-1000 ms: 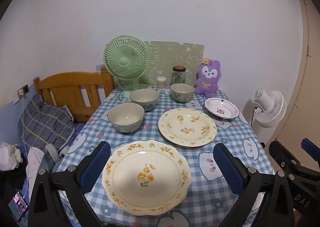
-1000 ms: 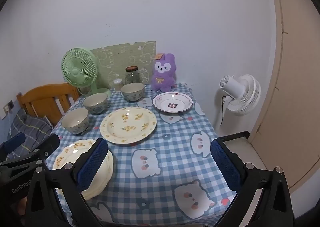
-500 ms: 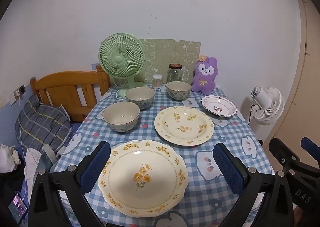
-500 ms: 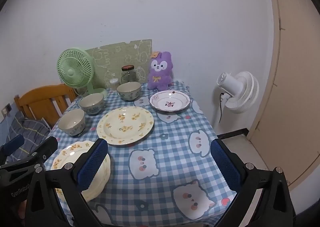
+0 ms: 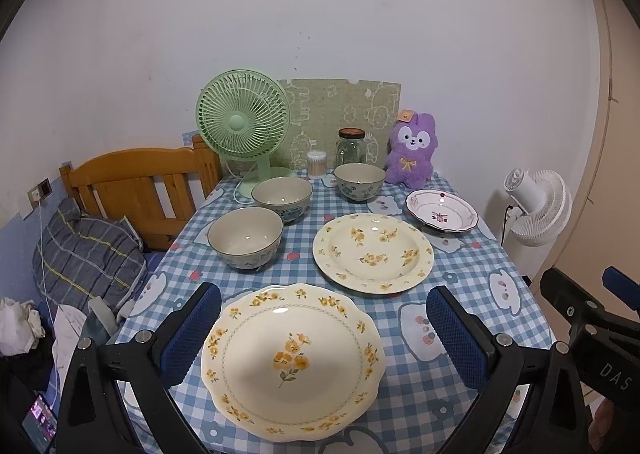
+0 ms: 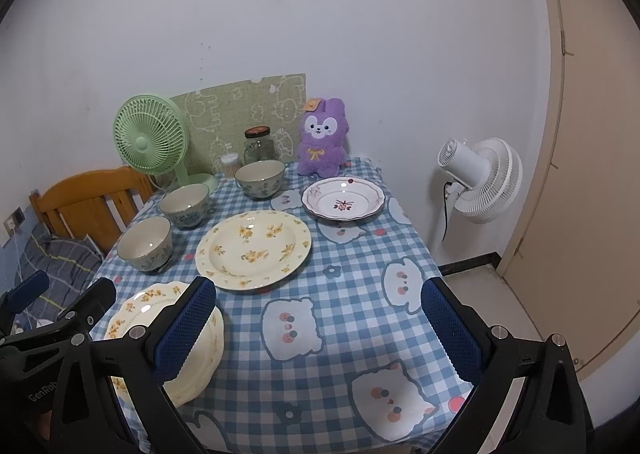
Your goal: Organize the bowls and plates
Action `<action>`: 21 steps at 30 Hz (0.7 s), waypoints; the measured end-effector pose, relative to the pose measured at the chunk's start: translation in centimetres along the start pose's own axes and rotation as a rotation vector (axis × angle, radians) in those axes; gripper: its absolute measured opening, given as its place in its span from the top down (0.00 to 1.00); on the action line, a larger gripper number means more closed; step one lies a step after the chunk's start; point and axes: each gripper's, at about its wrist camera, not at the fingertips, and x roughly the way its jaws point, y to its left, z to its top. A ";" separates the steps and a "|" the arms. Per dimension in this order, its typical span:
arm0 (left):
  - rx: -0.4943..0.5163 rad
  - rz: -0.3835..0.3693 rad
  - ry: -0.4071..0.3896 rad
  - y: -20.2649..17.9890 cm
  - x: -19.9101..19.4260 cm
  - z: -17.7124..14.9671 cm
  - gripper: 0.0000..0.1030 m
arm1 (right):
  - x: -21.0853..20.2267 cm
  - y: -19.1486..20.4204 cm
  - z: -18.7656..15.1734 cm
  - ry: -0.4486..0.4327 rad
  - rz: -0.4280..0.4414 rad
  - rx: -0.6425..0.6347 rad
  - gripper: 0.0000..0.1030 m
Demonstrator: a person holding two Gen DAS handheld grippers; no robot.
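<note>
Your left gripper [image 5: 324,328] hangs above the near edge of the table [image 5: 472,286], its blue fingers [image 5: 191,328] spread wide and holding nothing. Between them, below, lies the scalloped plate [image 5: 292,362], cream with yellow flowers, at the near left of the blue check cloth. Whether the fingers touch its rim you cannot tell from this view.

Your right gripper [image 6: 320,326] is likewise spread wide and empty, over the near middle of the cloth. Its left finger [image 6: 185,330] covers part of the scalloped plate in that view; the left gripper's frame shows at the lower left there.

Just beyond the scalloped plate, a little to the right, sits the round plate [image 5: 373,252], also cream with yellow flowers. Far right of it is the small plate [image 5: 442,211], white with a dark red rim and a red flower at its centre.

Three bowls stand in a curve on the left and far side: the near bowl [image 5: 245,238] left of the round plate, the middle bowl [image 5: 282,194] just behind it, and the far bowl [image 5: 359,180] near the back edge.

Along the wall stand a green fan [image 5: 244,126], a small tub [image 5: 316,163] of sticks, a jar [image 5: 351,146] and a purple toy [image 5: 412,152]. A white fan [image 5: 536,206] stands on the floor to the right, and a wooden headboard [image 5: 140,182] is at the left.
</note>
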 end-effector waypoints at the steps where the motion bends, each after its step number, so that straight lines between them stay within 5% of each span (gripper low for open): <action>1: 0.001 0.000 -0.001 0.0 0.0 0.0 0.00 | -0.1 0.0 0.1 0.001 0.001 0.001 0.00; 21: 0.001 -0.003 0.002 0.0 0.3 0.3 0.01 | 0.3 0.4 0.1 -0.002 0.007 -0.011 0.00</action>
